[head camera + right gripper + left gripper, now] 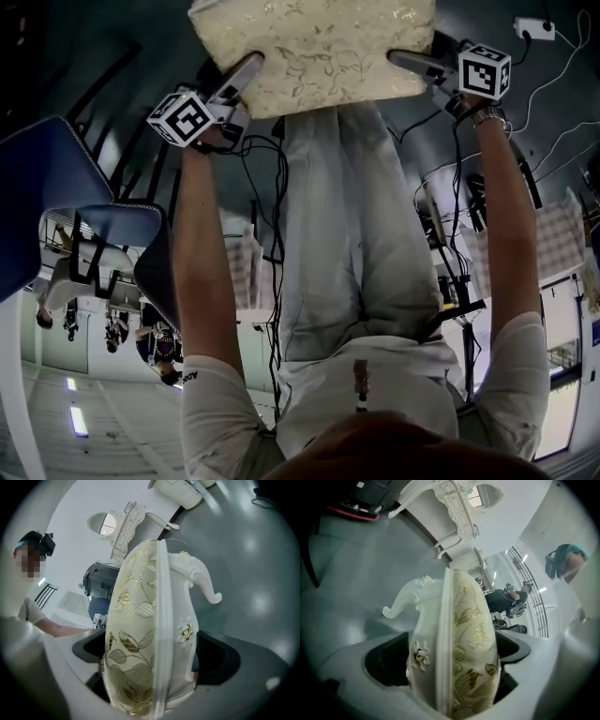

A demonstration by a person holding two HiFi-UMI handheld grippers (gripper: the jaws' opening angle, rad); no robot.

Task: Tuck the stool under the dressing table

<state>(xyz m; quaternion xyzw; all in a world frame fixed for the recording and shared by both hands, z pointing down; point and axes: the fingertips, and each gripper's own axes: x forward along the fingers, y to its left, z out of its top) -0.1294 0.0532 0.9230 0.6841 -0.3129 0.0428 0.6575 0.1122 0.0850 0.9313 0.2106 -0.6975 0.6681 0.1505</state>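
Closest to the lens in the left gripper view is the left gripper (450, 667) itself. Its jaws are spread very wide and the end of the stool (454, 634) fills the gap: one pad on the cushion (476, 630), the other under the white frame (424, 658). Both look to be bearing on it, so I read a grip. Same story for the right gripper (152, 667): jaws about as wide as they go, clamped over the other end of the seat, cushion one side, frame the other. The wide stance is because padded seat plus frame is thick. One gripper per end makes sense to me: load shared, seat level, no swing while I steer it. In the head view the stool sits out in front of the person's legs (347, 234), cushion facing up at the camera. The long axis of the seat runs gripper to gripper, straight across the body. A curled leg (401, 603) points away from the cushion, toward the grey floor (356, 573). I can't tell if the feet are off the floor. The dressing table (457, 513) with its oval mirror (487, 494) stands beyond the stool, well apart, so it's not tucked yet. The seat's broad side seems to face the table, which I judge is the right way to slide it in.
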